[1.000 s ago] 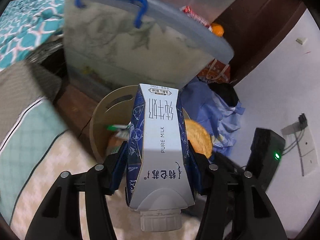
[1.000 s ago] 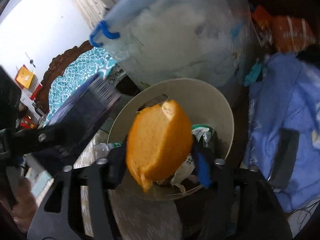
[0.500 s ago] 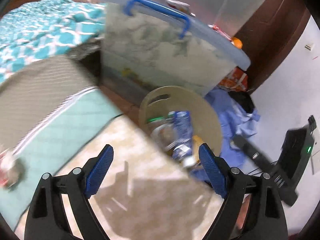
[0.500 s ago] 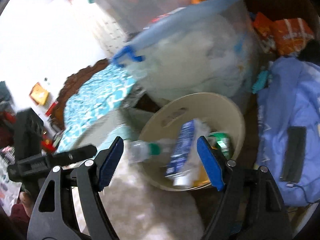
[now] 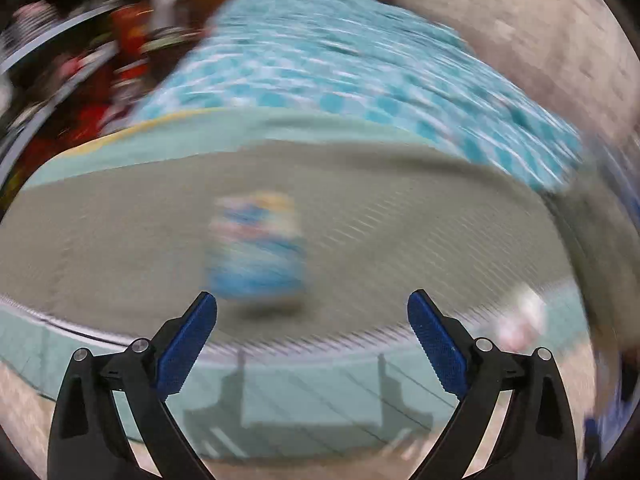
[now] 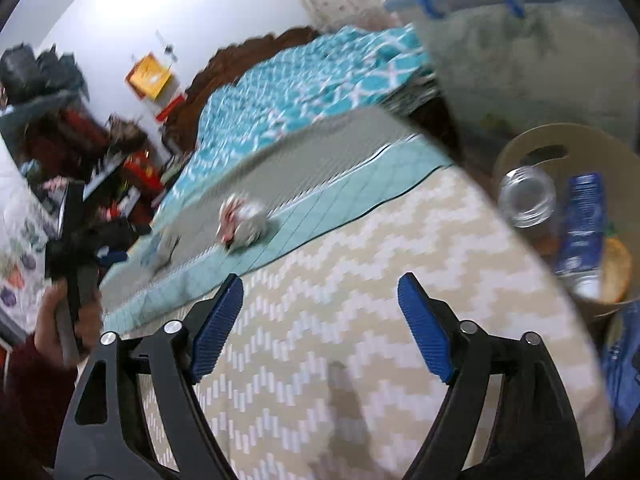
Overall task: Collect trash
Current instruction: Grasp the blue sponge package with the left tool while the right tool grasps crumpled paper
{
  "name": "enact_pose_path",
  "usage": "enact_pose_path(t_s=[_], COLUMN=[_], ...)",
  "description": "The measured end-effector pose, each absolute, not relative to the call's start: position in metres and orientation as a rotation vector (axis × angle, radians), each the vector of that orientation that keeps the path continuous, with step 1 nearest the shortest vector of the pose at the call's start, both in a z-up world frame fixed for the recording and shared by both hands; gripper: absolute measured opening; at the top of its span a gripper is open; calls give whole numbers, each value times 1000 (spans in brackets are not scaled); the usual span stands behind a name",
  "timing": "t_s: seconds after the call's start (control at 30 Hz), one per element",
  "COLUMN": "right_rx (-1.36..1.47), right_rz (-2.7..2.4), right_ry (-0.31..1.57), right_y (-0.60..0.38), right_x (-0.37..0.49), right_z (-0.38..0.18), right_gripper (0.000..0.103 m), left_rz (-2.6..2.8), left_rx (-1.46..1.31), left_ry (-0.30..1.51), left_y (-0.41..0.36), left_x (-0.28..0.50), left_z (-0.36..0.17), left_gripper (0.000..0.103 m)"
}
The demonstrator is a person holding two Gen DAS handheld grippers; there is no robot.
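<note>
My left gripper (image 5: 312, 314) is open and empty, facing a blurred blue-and-white package (image 5: 256, 252) standing on the grey mat (image 5: 400, 240) just ahead. A crumpled pink-white wrapper (image 5: 522, 320) lies on the mat to the right. My right gripper (image 6: 320, 300) is open and empty above the zigzag rug (image 6: 340, 280). The same crumpled wrapper (image 6: 242, 224) lies on the mat beyond it. The beige bin (image 6: 520, 144) at right holds the blue milk carton (image 6: 582, 224), a clear bottle (image 6: 528, 196) and the orange bread (image 6: 616, 276).
A bed with a teal patterned cover (image 6: 304, 84) lies behind the mat. A large clear storage box with a blue handle (image 6: 532, 48) stands behind the bin. Blue cloth (image 6: 622, 364) lies at the far right. The person's hand with the left gripper (image 6: 68, 276) is at left.
Both grippers let go of the milk carton and the bread into the bin, opened, and swung left towards the mat. The left view is now motion-blurred.
</note>
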State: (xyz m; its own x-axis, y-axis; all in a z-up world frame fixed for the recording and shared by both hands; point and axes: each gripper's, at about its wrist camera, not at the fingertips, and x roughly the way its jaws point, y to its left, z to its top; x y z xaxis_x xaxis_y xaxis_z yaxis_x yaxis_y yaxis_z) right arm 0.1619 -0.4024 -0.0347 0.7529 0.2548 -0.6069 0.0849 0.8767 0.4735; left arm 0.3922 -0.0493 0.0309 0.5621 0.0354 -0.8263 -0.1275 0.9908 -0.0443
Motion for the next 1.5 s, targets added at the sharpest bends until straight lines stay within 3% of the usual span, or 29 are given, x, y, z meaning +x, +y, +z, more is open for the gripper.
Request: enact_pose_path(t_s=[0.2,0.37,0.43,0.47,0.5,0.83,1.13,1.2,1.23,1.37,1.43,1.5], right_rx=[442,477,495,501,500,372,374,334,315,334,338,315], right_rz=[51,47,43,47,49,206,122,110,117,198,241,271], right_ry=[752,780,794,803,808,837,922,932,931,945,959,957], right_y=[-388,-394,-396,-397,-396,-337,-288,-280,-277,-274,-274,-273], right_x=[169,173,176,178,179,246,339,338,331,289,261,234], right_z=[-43,-48,-51,-51,-51,-17,-40,-46,-45,-41,-42,-43], right_gripper=[84,84,84,84,85,85,85,59,56,51,51,52], left_rz=[106,132,99,102,72,-356,-282,-262,-260,-270,-254,-249], left_rx=[-179,-75,-117,-97,-54,-29,-17,18,25,4,3,-15], left_ry=[1023,1096,1115,1099,1092,959,959,937,936,936,949,952], left_y=[-14,-24,-19,-21,-26,-70,-53,-55,-56,-51,-50,-47], left_x=[436,459,453,444,437,281,242,238,236,240,242,244], left_z=[16,-16,-28,-29,-27,1,-22,-24,-24,-25,-26,-26], left_gripper=[94,94,79,63,57,57,60,60,61,66,82,85])
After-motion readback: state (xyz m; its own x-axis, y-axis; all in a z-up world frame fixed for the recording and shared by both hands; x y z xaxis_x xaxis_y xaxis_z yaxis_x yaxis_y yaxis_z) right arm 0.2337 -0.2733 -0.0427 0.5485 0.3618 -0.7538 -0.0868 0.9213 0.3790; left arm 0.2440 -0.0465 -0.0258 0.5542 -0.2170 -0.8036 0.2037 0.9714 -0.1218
